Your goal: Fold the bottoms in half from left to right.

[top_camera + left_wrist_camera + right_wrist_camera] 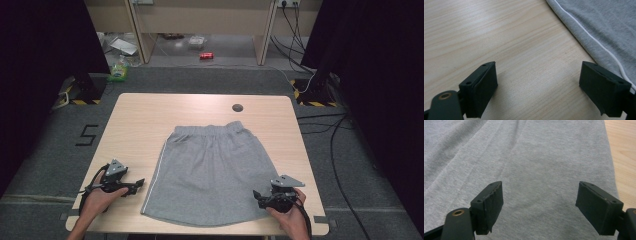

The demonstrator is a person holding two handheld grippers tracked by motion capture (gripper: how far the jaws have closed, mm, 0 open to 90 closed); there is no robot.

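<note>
A grey skirt [212, 172] lies flat on the wooden table [145, 117] between two hand-held grippers. The left gripper [136, 185], jaws spread and empty, hovers over bare wood just beside the skirt's white-piped side edge. The right gripper [257, 196], jaws likewise wide apart and gripping nothing, sits over the fabric at the skirt's opposite lower corner.

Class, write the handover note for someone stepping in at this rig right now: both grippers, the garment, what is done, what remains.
Left gripper: open, over bare table just off the grey skirt, near its white-piped side edge.
Right gripper: open, over the skirt's hem corner on the other side, holding nothing.
Skirt: spread flat mid-table, waistband at the far side, hem toward the person.
Done: nothing folded or gripped yet.
Left: probably grip the near corners and start the fold.
</note>
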